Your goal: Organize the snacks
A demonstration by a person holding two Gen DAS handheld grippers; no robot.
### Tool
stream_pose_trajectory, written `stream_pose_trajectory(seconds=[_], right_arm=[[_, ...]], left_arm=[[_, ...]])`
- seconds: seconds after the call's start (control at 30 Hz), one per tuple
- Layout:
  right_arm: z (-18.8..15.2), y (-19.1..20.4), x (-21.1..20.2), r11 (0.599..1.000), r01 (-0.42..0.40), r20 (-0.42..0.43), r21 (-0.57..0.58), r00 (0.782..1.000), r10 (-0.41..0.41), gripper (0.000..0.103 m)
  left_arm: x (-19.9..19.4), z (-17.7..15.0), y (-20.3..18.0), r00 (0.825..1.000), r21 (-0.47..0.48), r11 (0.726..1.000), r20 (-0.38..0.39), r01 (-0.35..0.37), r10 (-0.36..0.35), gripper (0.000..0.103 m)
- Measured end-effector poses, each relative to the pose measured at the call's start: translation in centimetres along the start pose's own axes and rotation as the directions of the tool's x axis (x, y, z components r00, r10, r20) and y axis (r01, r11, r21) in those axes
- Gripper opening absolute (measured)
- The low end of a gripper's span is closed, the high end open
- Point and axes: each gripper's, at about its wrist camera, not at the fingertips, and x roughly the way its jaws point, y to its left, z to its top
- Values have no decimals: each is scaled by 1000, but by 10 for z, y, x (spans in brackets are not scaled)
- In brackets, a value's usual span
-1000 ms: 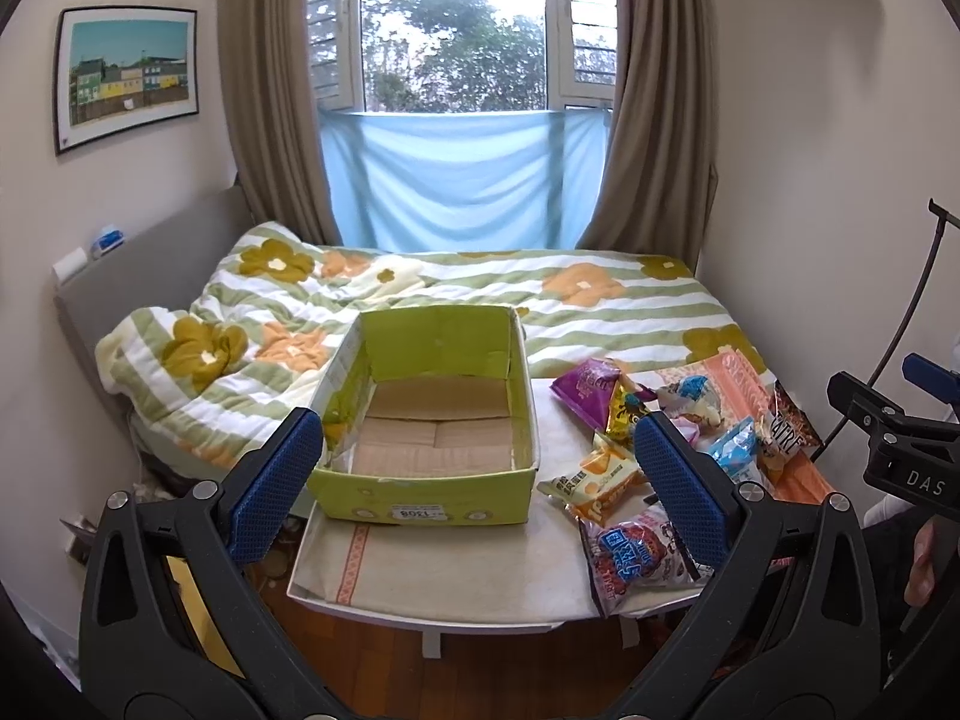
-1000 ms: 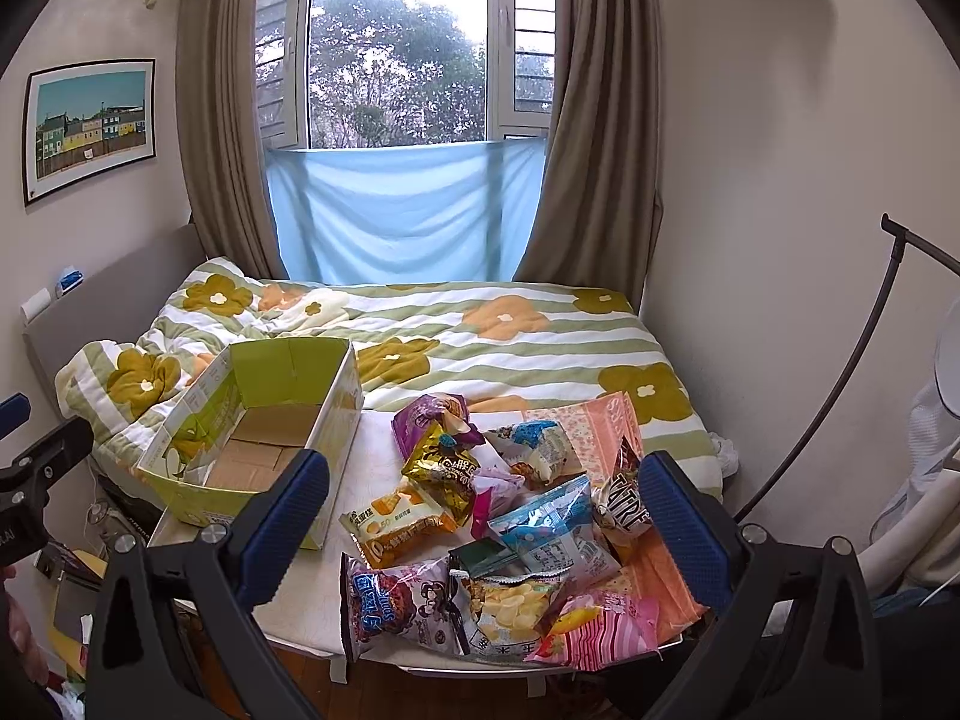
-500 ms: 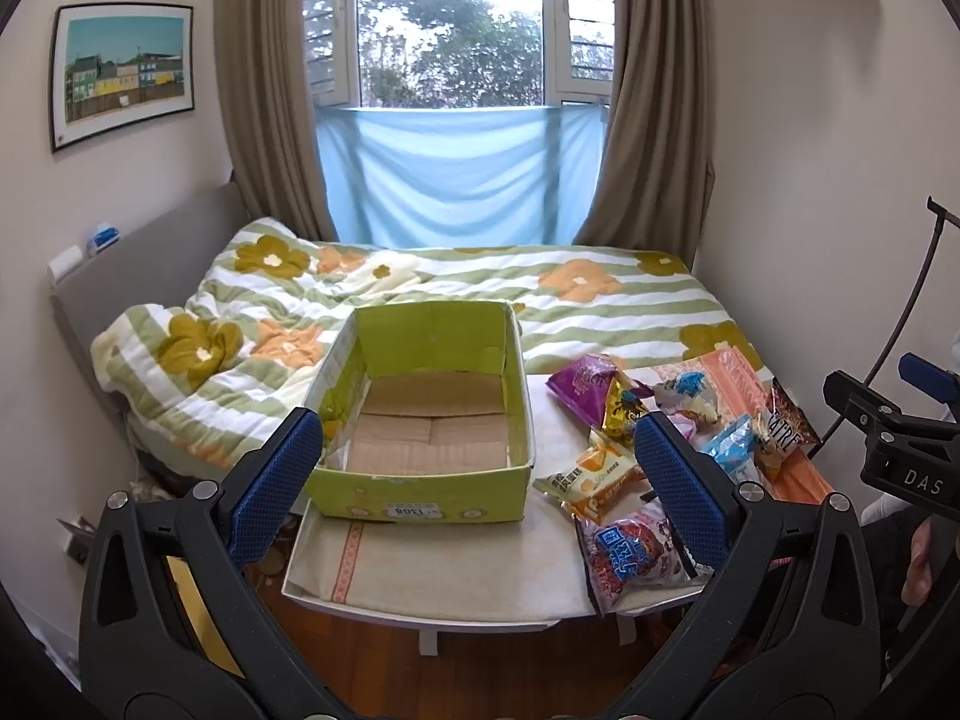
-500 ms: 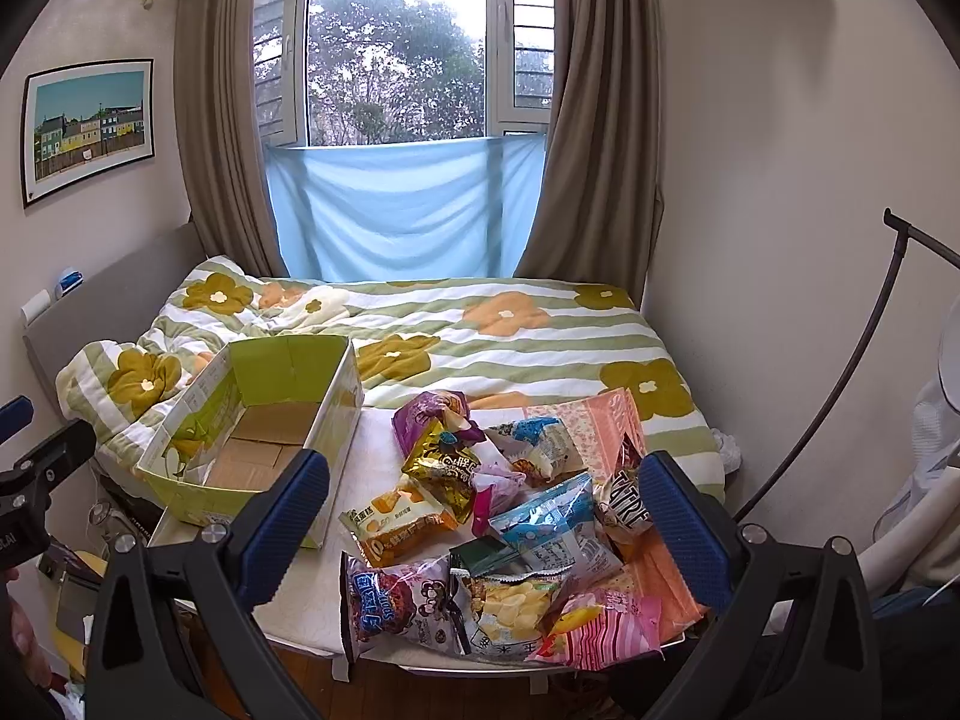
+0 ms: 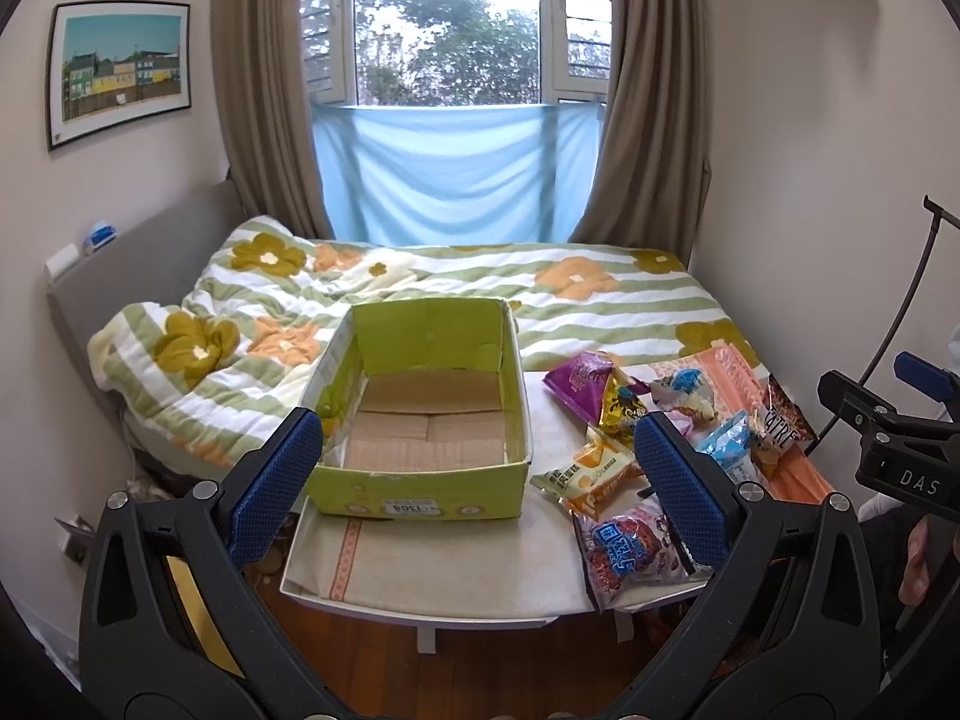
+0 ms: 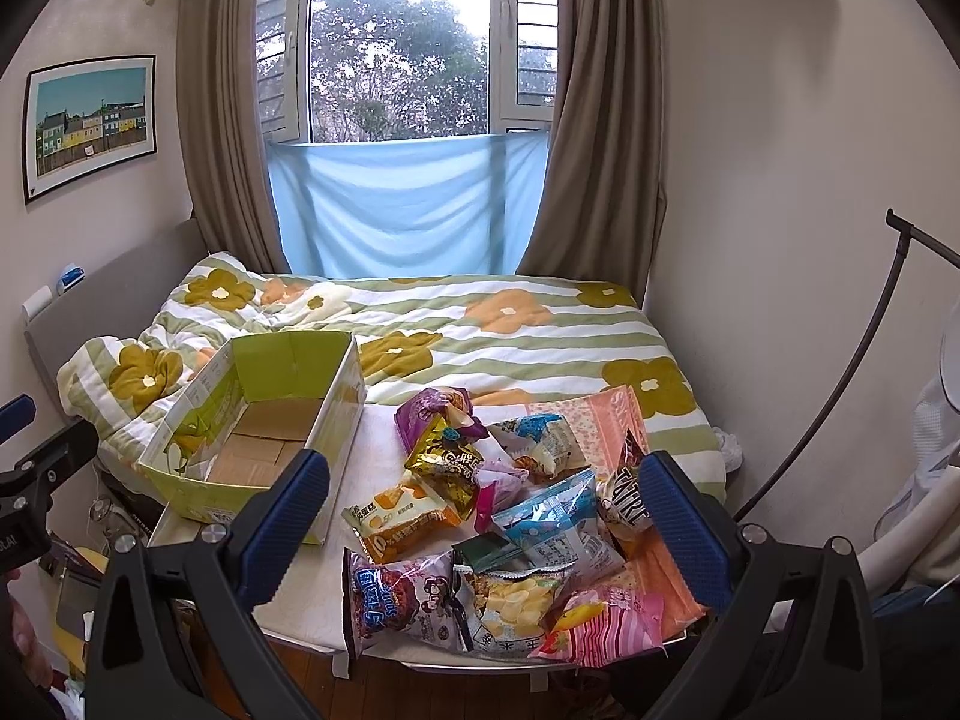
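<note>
Nothing packed yet, I'd say: the green box (image 5: pixel 420 420) sits empty at the left of the surface (image 5: pixel 456 564), and the snack bags (image 6: pixel 492 516) lie heaped to its right. Both my left claw (image 5: pixel 474 480) and right claw (image 6: pixel 486 516) hang wide apart, holding nothing. Flowered bed (image 6: pixel 480 324) behind, curtained window (image 6: pixel 402 54) beyond.

Soft daylight pours through the window (image 5: pixel 456 24), whose panes are blown out to near white, evenly lighting the bed (image 6: pixel 480 324). Shadows are faint. Fisheye distortion bends walls and curtains (image 5: pixel 648 120), with black vignetting at the corners; focus stays sharp.
</note>
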Motion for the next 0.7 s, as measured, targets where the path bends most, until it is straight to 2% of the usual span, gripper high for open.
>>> stream_pose_trajectory(seconds=[0.7], right_arm=[[-4,7,-6,1000,-1,-5,2,1000,1,103]], left_arm=[[-4,3,2,1000,5,1000,-1,17,-17,103]])
